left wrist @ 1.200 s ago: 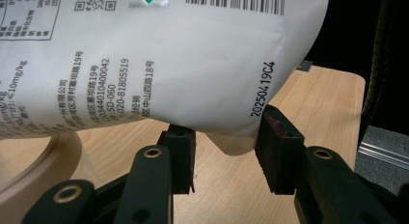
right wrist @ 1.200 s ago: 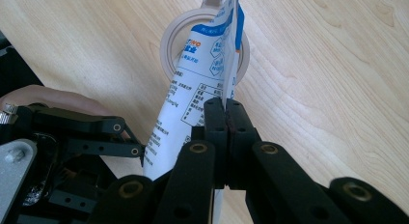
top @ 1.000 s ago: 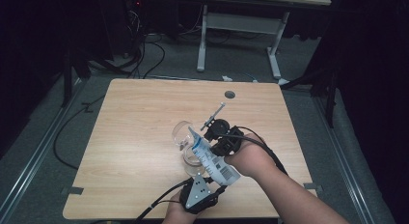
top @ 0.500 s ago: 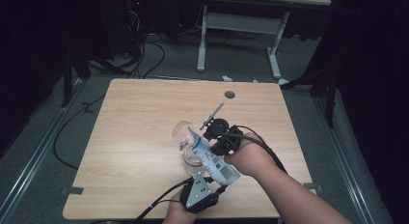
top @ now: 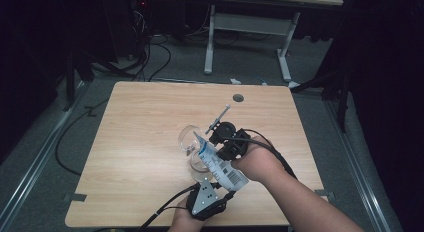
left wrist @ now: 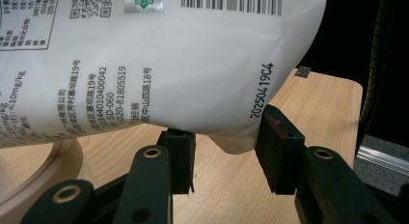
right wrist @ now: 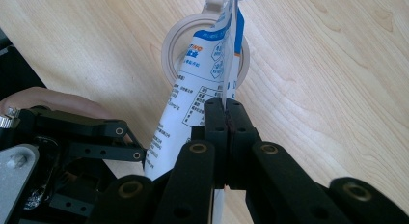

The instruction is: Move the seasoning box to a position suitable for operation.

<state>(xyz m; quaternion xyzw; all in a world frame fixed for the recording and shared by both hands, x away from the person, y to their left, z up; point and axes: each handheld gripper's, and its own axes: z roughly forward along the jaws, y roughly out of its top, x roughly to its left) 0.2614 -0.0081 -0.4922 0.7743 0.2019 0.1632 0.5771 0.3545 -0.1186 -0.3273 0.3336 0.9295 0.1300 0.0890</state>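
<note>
On the light wooden worktop, toward its near right part, we see a clear glass jar lying or tilted on its side, with a round lid-like ring on the wood just beside it. Over that jar we hold a white and blue printed plastic pouch, slanted so that its upper end leans against the jar's mouth and its lower end points back toward the near edge of the worktop. Our right gripper sits just right of the jar; in the right gripper view its jaws are pressed tight together on the thin edge of the pouch, pinching it flat. Our left gripper waits on the near side of the jar, under the lower end of the pouch; in the left gripper view the jaws stand apart, one on either side of the pouch's rounded bottom corner, and we cannot tell for certain whether the pads press on it, though a gap shows at the right pad. A barcode and printed date mark that lower end. Beyond the jar, a thin metal rod lies on the worktop, and farther still a small round grommet hole.
</note>
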